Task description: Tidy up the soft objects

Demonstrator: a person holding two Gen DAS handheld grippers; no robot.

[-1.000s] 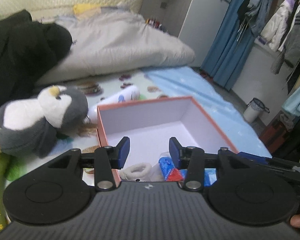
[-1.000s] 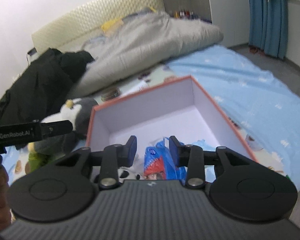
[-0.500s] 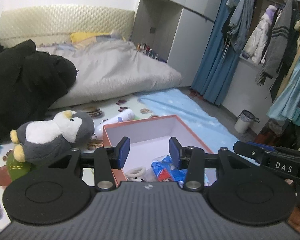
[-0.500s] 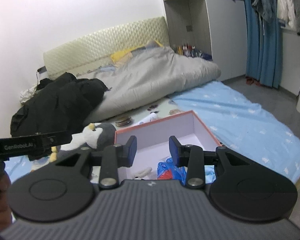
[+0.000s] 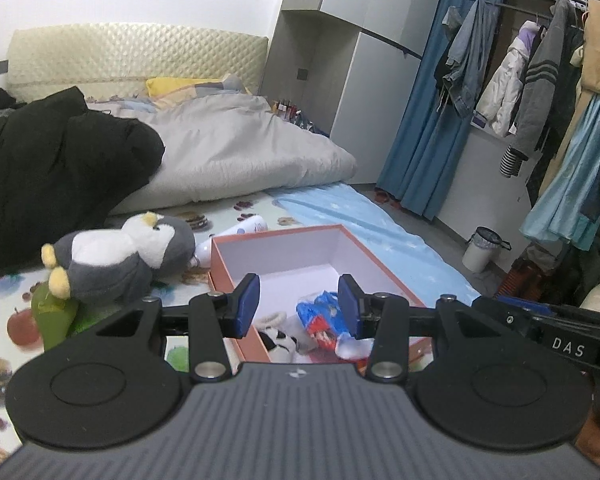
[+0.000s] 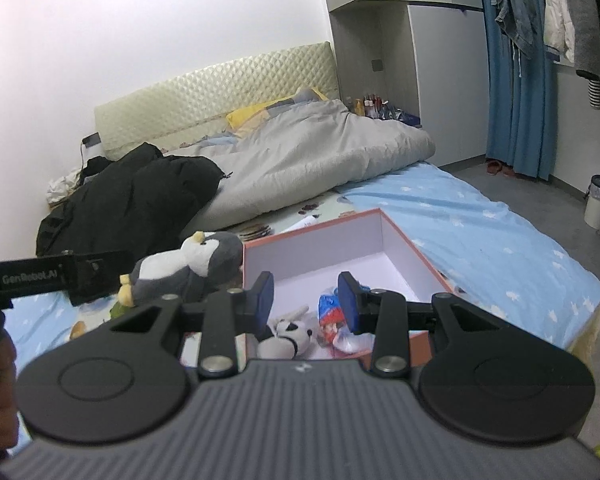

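Note:
An orange box with a white inside (image 5: 300, 252) (image 6: 396, 248) sits on the bed. In its near end lie a small white and black plush (image 6: 288, 338) (image 5: 282, 338) and a blue and red soft packet (image 5: 322, 318) (image 6: 330, 312). A grey and white penguin plush (image 5: 116, 256) (image 6: 184, 266) lies on the mat left of the box. My left gripper (image 5: 299, 306) hangs above the box's near end, open and empty. My right gripper (image 6: 306, 302) hovers there too, open with nothing between its pads.
A black coat (image 5: 52, 176) and a grey duvet (image 5: 244, 156) are heaped at the back. A white bottle (image 5: 236, 232) lies behind the box, a green soft thing (image 5: 54, 314) under the penguin. Hanging clothes (image 5: 540, 92), blue curtain and a white bin (image 5: 480, 250) stand right.
Both grippers have pulled back and risen away from the box, so more of the room shows. Their jaws kept the same gap. The penguin and box contents stayed put.

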